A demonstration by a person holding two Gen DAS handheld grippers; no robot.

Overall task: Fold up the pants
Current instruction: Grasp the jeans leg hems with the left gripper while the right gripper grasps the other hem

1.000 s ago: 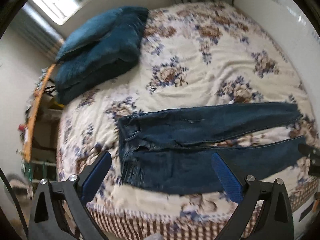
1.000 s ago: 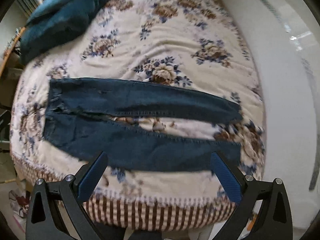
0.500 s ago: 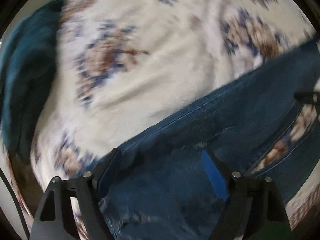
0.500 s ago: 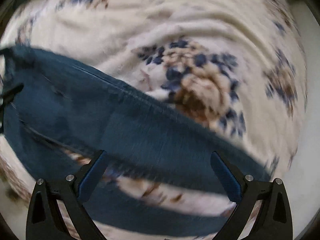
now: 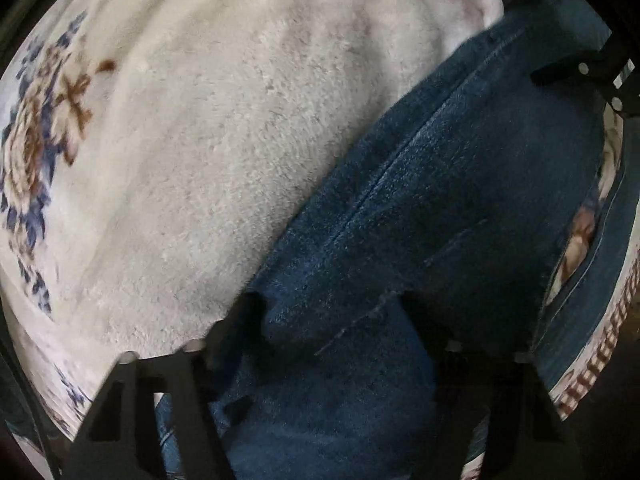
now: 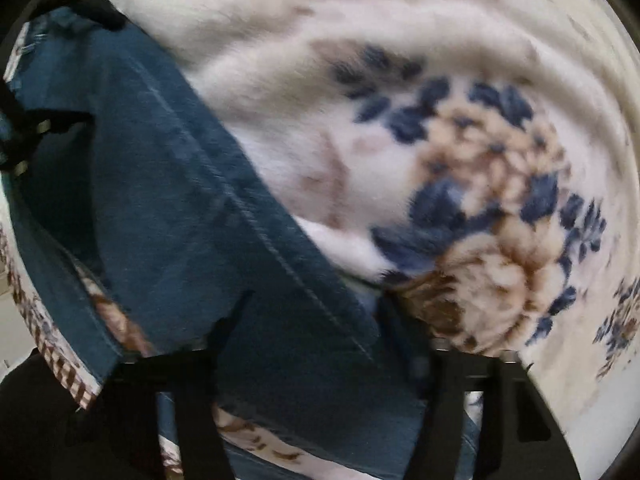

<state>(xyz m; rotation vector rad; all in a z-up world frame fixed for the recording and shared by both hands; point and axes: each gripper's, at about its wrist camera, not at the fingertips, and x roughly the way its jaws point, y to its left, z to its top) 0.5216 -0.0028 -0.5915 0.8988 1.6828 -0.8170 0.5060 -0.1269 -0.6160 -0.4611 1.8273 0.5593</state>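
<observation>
Dark blue jeans [image 5: 440, 184] lie flat across a floral bedspread [image 5: 180, 140]. My left gripper [image 5: 332, 320] points steeply down at the far edge of their waist end. Its jaws are closing, and a bunched fold of denim sits between the fingers. In the right wrist view the far leg of the jeans [image 6: 168, 184] runs diagonally to my right gripper [image 6: 316, 320]. That gripper's jaws are closing too, with the leg's end and its seamed edge between them. The fingertips of both are dark and partly sunk in the cloth.
The bed's near edge with brown striped trim [image 5: 592, 368] lies just past the near leg, and shows again as the trim [image 6: 60, 360] in the right wrist view. Plush cream blanket with blue and brown flowers [image 6: 480, 200] fills the far side.
Both grippers have dropped from high above the bed right down onto the jeans and rolled. Their jaws have narrowed from wide open, and denim now sits between the fingers.
</observation>
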